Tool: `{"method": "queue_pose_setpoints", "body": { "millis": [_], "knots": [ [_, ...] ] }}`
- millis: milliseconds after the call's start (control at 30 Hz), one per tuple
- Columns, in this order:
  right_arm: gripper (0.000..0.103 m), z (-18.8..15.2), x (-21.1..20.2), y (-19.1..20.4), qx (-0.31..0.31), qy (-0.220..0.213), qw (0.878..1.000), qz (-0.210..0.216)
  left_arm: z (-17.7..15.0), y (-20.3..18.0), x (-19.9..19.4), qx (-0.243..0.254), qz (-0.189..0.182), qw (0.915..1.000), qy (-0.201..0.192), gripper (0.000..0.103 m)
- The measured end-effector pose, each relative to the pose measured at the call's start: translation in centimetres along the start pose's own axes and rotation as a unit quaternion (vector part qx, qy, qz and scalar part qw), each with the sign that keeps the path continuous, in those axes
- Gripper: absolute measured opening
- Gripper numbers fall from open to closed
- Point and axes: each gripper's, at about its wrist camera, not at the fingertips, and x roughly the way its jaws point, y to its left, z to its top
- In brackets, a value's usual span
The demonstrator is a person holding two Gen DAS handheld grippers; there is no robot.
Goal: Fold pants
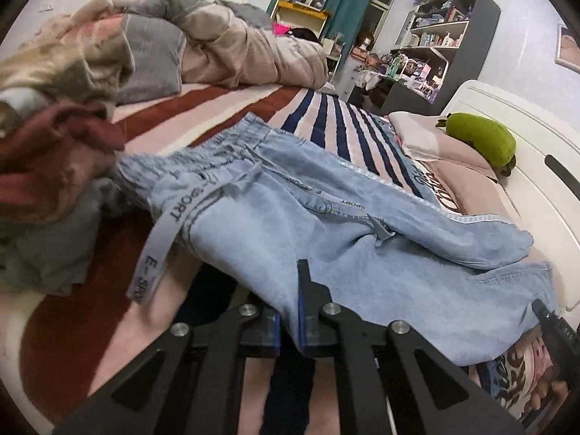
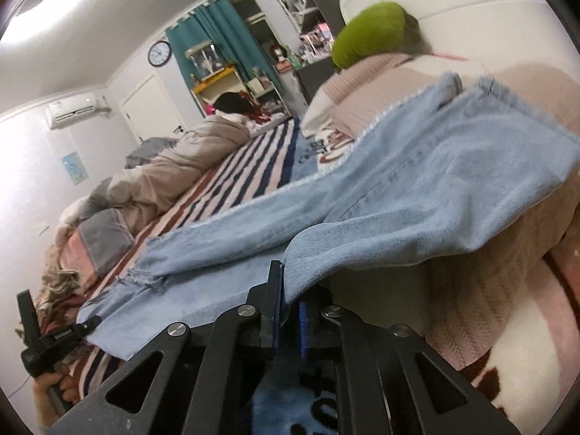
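Light blue denim pants [image 1: 326, 217] lie across a striped bed, waistband at the left with a grey "E-SPORT" drawstring [image 1: 163, 232] hanging out. My left gripper [image 1: 290, 311] is shut on the near edge of the pants, below the waist. In the right wrist view the pant legs [image 2: 417, 188] stretch away toward the frayed hems at upper right. My right gripper [image 2: 288, 301] is shut on a fold of a pant leg. The right gripper also shows at the edge of the left wrist view [image 1: 554, 326], and the left gripper in the right wrist view [image 2: 54, 337].
A pile of clothes [image 1: 54, 152] sits left of the waistband. A rumpled beige duvet [image 1: 246, 47] and pillows lie at the far side. A green plush [image 1: 482, 137] rests on a pink pillow by the white headboard [image 1: 536, 188]. Shelves [image 1: 442, 36] stand beyond.
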Motion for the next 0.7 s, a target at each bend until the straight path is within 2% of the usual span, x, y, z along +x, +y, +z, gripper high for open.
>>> {"method": "queue_pose_setpoints", "body": {
  "millis": [200,367,567,700],
  "knots": [
    [0.002,0.4,-1.8,1.0,-0.017,-0.014,1.000,0.010,0.4,-0.5,-2.6,0.006,-0.011,0.9997,-0.021,0.004],
    [0.002,2.4,-1.7,1.3,-0.033,-0.019,0.999,0.034,2.0,-1.1,-3.0,0.011,-0.014,0.9992,-0.036,0.004],
    [0.001,6.8,0.8,1.8,-0.056,-0.017,0.997,0.059,5.4,-2.2,-2.4,0.031,-0.020,0.9978,-0.054,0.004],
    [0.001,9.4,3.3,2.7,-0.090,-0.019,0.995,0.050,8.3,-3.5,-0.9,0.058,-0.015,0.9964,-0.060,0.004]
  ]
}}
